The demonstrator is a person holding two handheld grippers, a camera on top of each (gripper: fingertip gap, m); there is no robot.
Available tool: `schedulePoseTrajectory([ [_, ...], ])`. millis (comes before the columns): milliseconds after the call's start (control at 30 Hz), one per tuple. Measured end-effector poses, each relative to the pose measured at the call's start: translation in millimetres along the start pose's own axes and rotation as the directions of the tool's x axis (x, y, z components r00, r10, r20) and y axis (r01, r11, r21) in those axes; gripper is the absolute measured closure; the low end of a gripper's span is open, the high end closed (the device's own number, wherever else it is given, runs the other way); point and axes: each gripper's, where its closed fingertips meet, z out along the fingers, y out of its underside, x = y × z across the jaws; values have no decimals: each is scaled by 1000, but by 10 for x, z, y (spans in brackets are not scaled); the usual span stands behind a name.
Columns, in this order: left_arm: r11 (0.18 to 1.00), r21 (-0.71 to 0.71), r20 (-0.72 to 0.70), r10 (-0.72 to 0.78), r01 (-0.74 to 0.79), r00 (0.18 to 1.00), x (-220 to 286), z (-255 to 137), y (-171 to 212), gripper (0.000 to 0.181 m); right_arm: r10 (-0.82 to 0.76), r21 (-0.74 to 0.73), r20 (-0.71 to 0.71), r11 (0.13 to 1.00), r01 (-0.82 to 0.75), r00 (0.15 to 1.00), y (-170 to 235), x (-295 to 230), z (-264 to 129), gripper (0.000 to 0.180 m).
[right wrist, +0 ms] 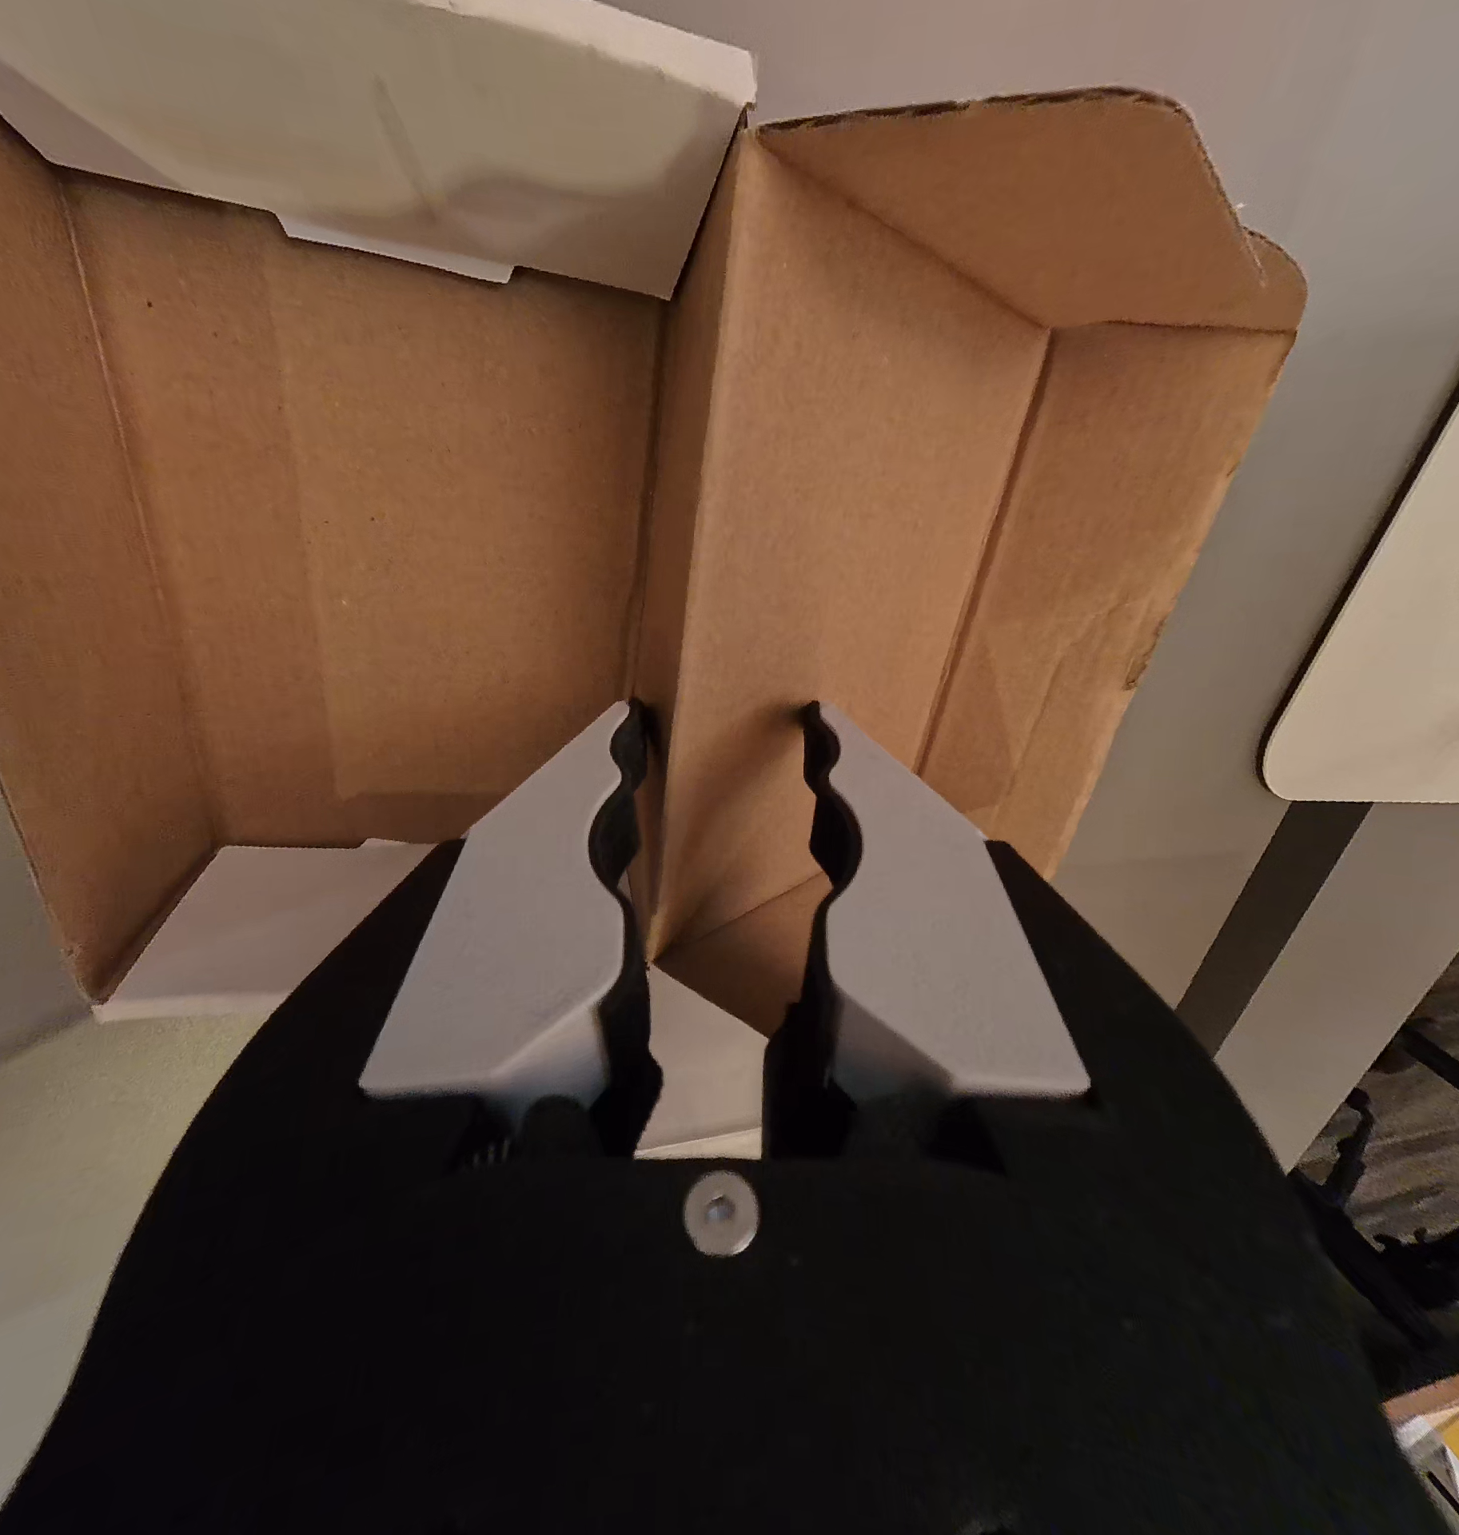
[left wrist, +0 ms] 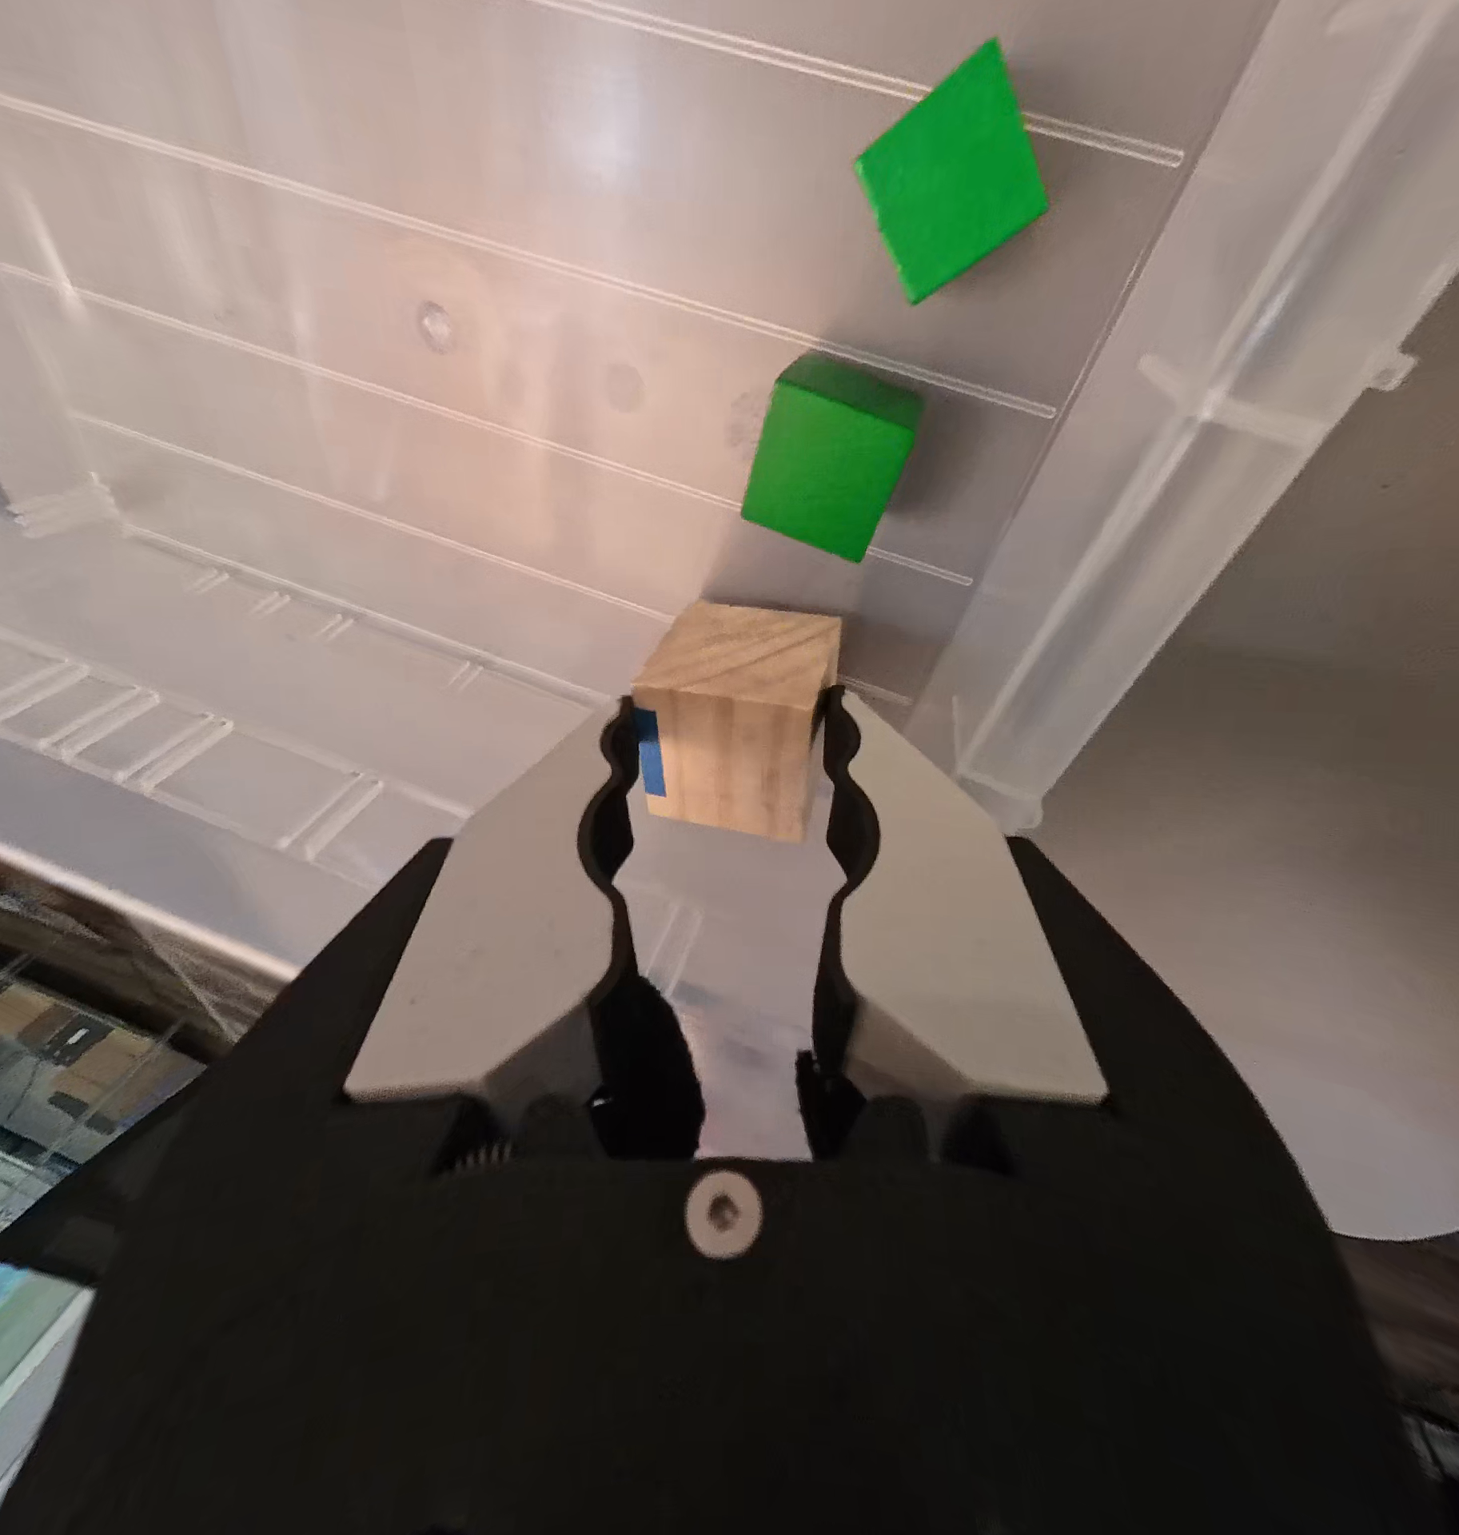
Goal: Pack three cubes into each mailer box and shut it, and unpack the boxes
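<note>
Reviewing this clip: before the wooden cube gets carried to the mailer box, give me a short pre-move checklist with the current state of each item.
1. Left hand-held gripper shut on the wooden cube: ok, fingertips press both sides.
2. Grip depth: not ok, only the fingertips hold it.
3. Green cubes apart from the held cube in the clear bin: ok.
4. Mailer box open, lid flap up: ok.
5. Box floor free of cubes: ok where visible.
6. Right hand-held gripper steadying the box wall: cannot tell; jaws straddle the fold, gap visible.
</note>
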Motion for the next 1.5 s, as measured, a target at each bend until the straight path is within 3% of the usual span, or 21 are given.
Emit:
schedulePoseTrajectory([
  [100, 999, 39, 75, -25, 22, 997, -79, -191, -27, 138, 7, 12, 3, 1000, -7, 1000, -2, 0, -2, 144],
  [233, 979, 202, 202, -70, 29, 977, -140, -800, -301, 138, 8, 19, 4, 1000, -8, 1000, -4, 0, -4, 144],
  [367, 920, 373, 297, 2, -118, 955, 83, -1498, -1110, 138, 16, 32, 18, 999, -16, 1000, -11, -2, -7, 144],
  [467, 846, 472, 302, 109, -248, 947, 449, -1788, -1927, 138, 28, 45, 33, 999, -30, 999, -20, -3, -11, 144],
  [633, 772, 528, 268, 244, -354, 932, 885, -1742, -3026, 138, 37, 52, 42, 998, -39, 998, -31, -10, -16, 144],
  [800, 779, 542, 151, 280, -316, 948, 926, -1412, -3607, 138, 60, 96, 89, 993, -69, 994, -49, -24, -30, 145],
  [1000, 862, 441, -11, 286, -252, 958, 928, -1037, -3747, 137, 64, 117, 136, 990, -81, 989, -56, -29, -40, 144],
  [1233, 904, 342, -73, 297, -256, 952, 1024, -788, -3790, 138, 72, 147, 161, 985, -96, 984, -69, -33, -45, 143],
  [1500, 874, 435, -29, 255, -217, 967, 1030, -918, -3853, 130, 66, 143, 159, 986, -89, 985, -72, -33, -45, 143],
])
